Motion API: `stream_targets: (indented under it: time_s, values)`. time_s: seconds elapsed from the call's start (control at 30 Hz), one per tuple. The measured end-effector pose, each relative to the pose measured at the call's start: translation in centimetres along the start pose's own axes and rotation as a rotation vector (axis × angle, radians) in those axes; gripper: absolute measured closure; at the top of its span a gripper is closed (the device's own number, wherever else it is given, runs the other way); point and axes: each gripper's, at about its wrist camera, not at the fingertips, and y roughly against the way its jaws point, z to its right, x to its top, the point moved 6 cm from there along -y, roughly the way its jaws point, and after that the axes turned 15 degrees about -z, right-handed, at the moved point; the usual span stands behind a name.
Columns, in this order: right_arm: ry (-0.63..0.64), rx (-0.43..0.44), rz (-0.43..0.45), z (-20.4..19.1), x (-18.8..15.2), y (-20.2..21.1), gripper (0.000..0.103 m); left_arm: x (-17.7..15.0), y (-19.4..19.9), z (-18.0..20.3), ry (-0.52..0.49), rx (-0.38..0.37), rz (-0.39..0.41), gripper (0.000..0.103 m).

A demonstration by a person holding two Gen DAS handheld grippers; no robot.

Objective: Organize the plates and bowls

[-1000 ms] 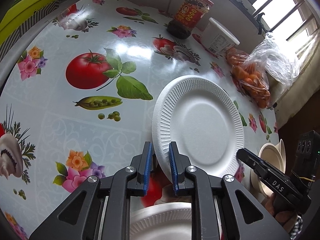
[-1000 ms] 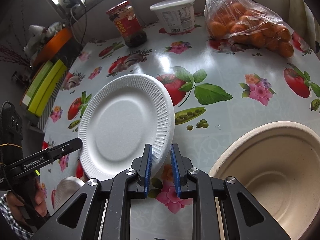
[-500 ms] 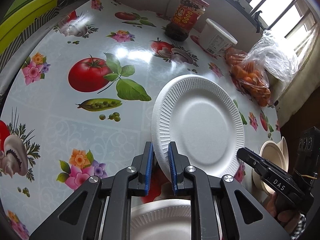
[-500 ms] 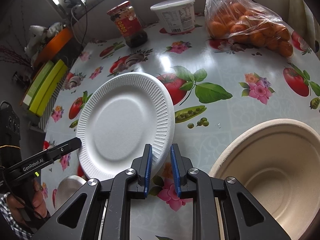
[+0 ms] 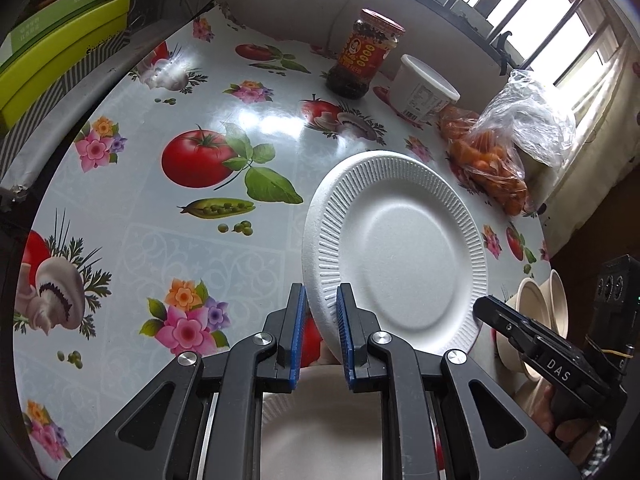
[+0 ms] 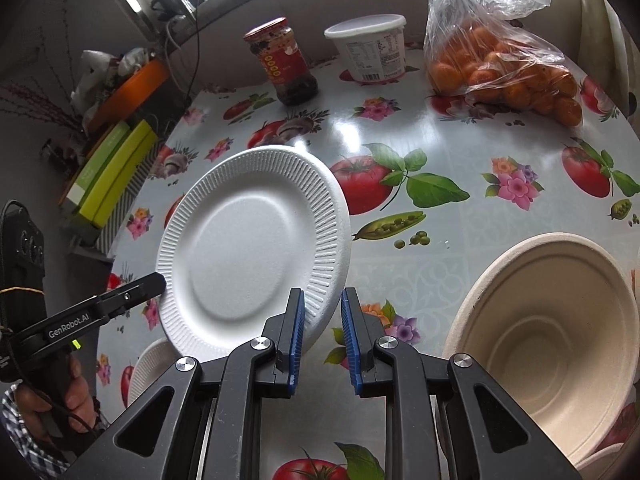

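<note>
A white foam plate [image 6: 252,256] hangs left of the fingers [image 6: 297,332]; a beige bowl [image 6: 548,328] sits right.

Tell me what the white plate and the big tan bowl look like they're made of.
White plate: likely foam, matte and finely pebbled, with a pressed ribbed rim. Tan bowl: probably molded pulp fiber, with a dull, slightly grainy, unglazed beige surface. Neither can be confirmed by sight alone.

"DAS" stands in white letters on the right hand-held gripper [image 5: 500,326], seen from the left wrist view. "GenRobot.AI" stands on the left hand-held gripper [image 6: 154,282]. The jar [image 6: 285,60] at the bench's far edge bears a red label with yellow rings; its other print is unreadable, as is the tub [image 6: 370,46] label.
</note>
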Motion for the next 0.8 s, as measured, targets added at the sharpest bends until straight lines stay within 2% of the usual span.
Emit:
stream_targets:
  time_s: [0.8]
  values:
    - [0.089, 0.037, 0.027, -4.2, -3.2, 2.9, 0.084, -4.8, 4.4, -1.6, 0.032, -0.002, 0.064, 0.086]
